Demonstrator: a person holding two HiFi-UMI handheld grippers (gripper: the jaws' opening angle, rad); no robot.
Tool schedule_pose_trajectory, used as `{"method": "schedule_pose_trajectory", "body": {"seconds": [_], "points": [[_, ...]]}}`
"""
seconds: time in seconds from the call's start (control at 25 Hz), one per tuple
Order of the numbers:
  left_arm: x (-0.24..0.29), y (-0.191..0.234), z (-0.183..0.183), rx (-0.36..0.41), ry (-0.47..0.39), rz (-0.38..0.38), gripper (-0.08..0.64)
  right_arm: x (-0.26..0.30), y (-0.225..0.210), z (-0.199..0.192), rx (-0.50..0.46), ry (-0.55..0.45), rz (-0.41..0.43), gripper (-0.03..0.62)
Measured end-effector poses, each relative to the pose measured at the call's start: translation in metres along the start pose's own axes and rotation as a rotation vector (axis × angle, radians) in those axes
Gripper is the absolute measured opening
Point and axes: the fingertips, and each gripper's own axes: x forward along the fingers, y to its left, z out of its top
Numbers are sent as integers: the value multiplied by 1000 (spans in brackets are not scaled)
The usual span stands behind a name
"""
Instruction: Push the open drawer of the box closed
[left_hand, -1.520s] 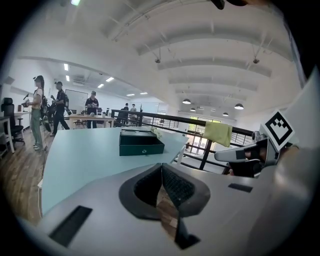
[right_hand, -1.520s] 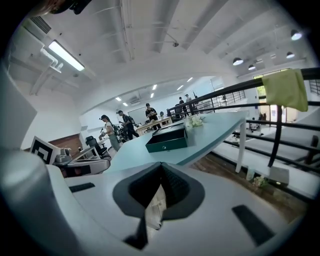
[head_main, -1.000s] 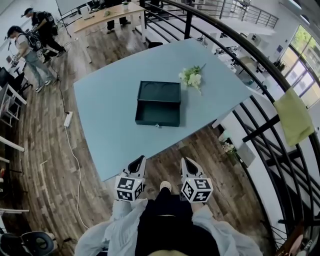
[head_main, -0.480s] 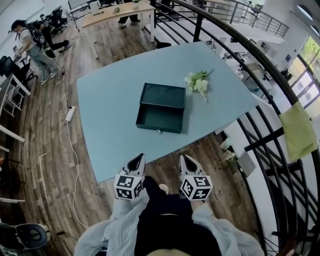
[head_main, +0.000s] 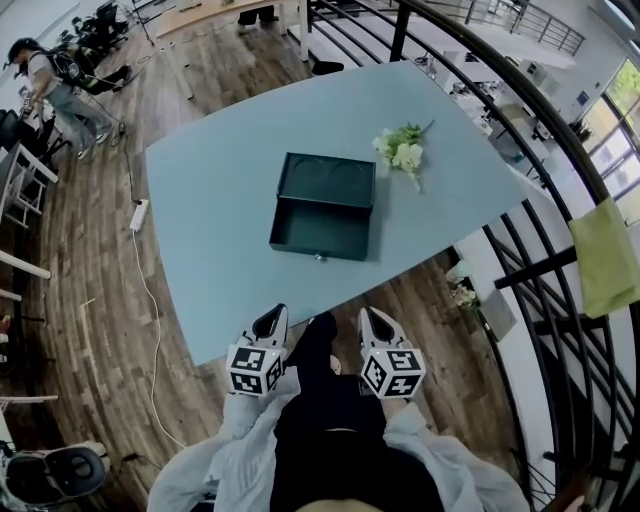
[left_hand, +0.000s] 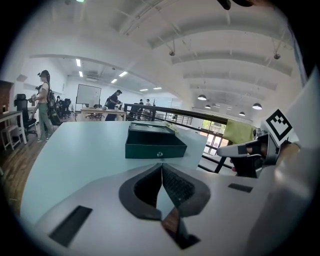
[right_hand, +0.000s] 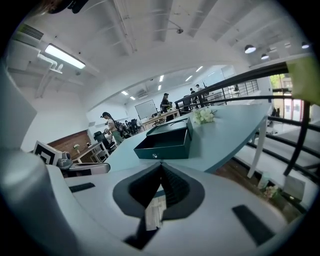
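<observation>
Near the frame's bottom centre, the left gripper (head_main: 273, 322) and right gripper (head_main: 374, 322) hang pinched closed and empty, likely as blunt pushers for the tabletop's (head_main: 220, 200) open drawer (head_main: 318, 230).

Dark green box (head_main: 322, 205) on a pale blue table (head_main: 220, 200).

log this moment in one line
drawer: open | left gripper: shut, empty | right gripper: shut, empty | both apart from drawer

No readable text, label, brand or number shows anywhere; each gripper's cube carries only square black-and-white markers.
</observation>
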Motion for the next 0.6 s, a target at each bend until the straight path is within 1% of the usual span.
{"method": "schedule_pose_trajectory", "body": {"seconds": [0.2,0.6], "points": [[21,8,9,-20,13,-8,17,17,-9,9,9,20,-15,6],[61,29,7,-29,83,-14,17,65,-8,11,14,96,6,6]]}}
